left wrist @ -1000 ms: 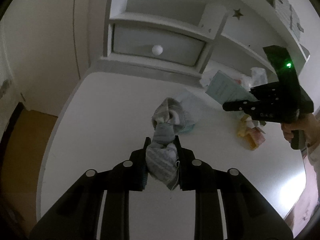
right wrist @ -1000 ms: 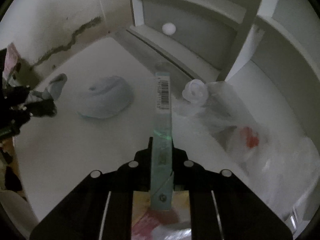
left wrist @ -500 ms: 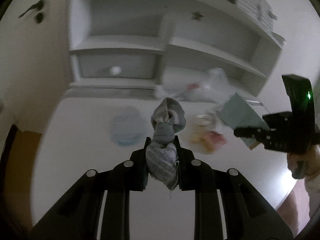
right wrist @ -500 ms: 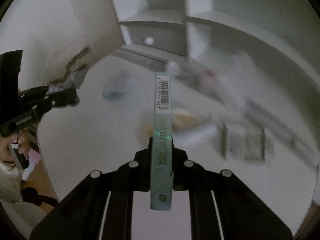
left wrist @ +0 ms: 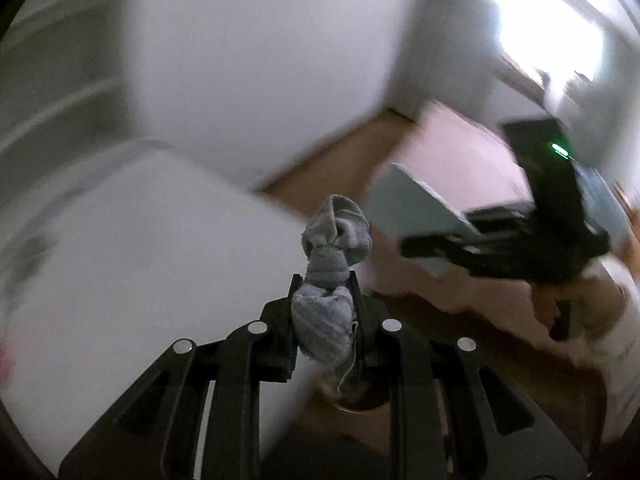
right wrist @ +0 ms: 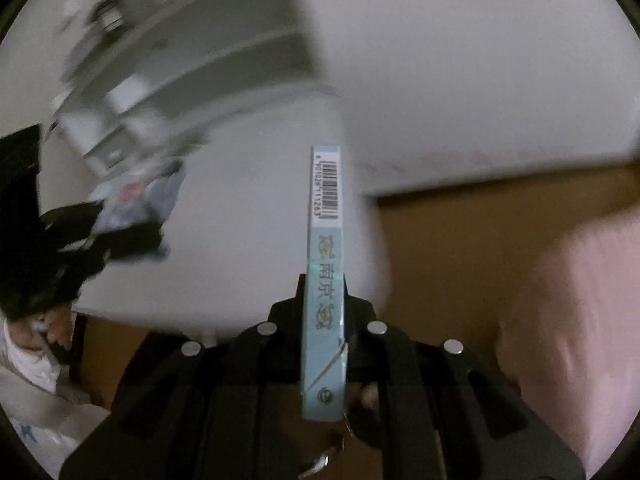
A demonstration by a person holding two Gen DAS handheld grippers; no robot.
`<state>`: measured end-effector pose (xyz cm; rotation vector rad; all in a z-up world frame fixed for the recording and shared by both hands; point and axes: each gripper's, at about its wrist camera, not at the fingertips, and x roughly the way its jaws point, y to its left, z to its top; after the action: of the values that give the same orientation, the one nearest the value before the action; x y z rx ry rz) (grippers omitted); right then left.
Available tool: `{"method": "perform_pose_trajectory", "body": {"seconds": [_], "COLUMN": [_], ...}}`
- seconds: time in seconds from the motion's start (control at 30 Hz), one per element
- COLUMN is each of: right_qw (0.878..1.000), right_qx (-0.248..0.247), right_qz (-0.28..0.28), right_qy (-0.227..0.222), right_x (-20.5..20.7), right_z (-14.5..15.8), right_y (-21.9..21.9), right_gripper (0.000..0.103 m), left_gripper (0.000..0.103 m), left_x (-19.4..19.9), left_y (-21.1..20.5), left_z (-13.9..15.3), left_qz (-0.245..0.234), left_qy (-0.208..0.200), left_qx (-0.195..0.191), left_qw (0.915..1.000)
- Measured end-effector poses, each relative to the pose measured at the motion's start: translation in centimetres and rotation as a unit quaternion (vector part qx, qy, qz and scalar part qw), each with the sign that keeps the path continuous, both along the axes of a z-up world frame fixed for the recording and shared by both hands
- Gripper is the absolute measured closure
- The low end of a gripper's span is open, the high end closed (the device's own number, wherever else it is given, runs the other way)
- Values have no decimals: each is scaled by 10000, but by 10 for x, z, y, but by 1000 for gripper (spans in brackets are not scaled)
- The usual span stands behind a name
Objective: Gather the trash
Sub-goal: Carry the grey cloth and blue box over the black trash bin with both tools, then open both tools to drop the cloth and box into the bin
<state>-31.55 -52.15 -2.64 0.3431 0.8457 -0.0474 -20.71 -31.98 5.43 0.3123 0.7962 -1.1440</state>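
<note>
1. The left tongs [left wrist: 325,304] are clenched on a grey sock [left wrist: 334,240], which stands up from the jaws at the centre of the left view, its bunched top just above the tips.
2. The right tongs [right wrist: 323,300] are clenched on a thin pale-blue box [right wrist: 325,280], held on edge with its barcode end pointing up the middle of the right view.
3. Both pieces of trash are off the worktop [left wrist: 140,260], which fills the lower left of the left view. Brown floor [right wrist: 460,240] and something pink [right wrist: 580,320] lie at the right.
4. Both pictures are badly smeared, so I cannot tell where a bin is.
5. Risks, as I judge them: the sock is soft and held only by its lower part, so a quick swing could work it loose. The box is pinched across its thin faces and might twist or slide out.
6. In the left view the box [left wrist: 416,216] hangs close to the sock's right; the two loads could knock together.
</note>
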Motion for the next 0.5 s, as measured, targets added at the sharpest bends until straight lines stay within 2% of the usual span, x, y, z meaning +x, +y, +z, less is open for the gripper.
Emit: {"method": "perform_pose_trajectory", "body": {"seconds": [0.1, 0.2, 0.23, 0.3, 0.37, 0.43, 0.5], "right_qw": [9976, 9883, 9831, 9723, 9606, 9501, 9417], "right_qx": [314, 975, 1227, 1591, 1860, 2111, 2334], "right_qz": [-483, -803, -873, -943, -1014, -1100, -1192], "right_qy": [385, 851, 1044, 1429, 1799, 2014, 2109], "right_x": [-44, -64, -67, -67, -62, -54, -50], "right_z": [-53, -128, -159, -221, -281, -323, -351], "right_y": [-44, -76, -85, -93, -92, -90, -88], "right_gripper": [90, 90, 90, 90, 90, 90, 90], "left_gripper": [83, 83, 83, 83, 83, 83, 83], "left_x": [-53, -87, -93, -94, -82, -73, -73], "left_y": [-64, -115, -132, -155, -173, -181, -184], "left_z": [-32, -90, -121, -181, -252, -303, -324], "left_qz": [-832, -1362, -1476, -1472, -1244, -1092, -1083], "left_qy": [96, 441, 566, 824, 1354, 1525, 1600], "left_qx": [375, 929, 1222, 1760, 2390, 2935, 3146], "left_qw": [9958, 9853, 9798, 9698, 9535, 9374, 9293]}}
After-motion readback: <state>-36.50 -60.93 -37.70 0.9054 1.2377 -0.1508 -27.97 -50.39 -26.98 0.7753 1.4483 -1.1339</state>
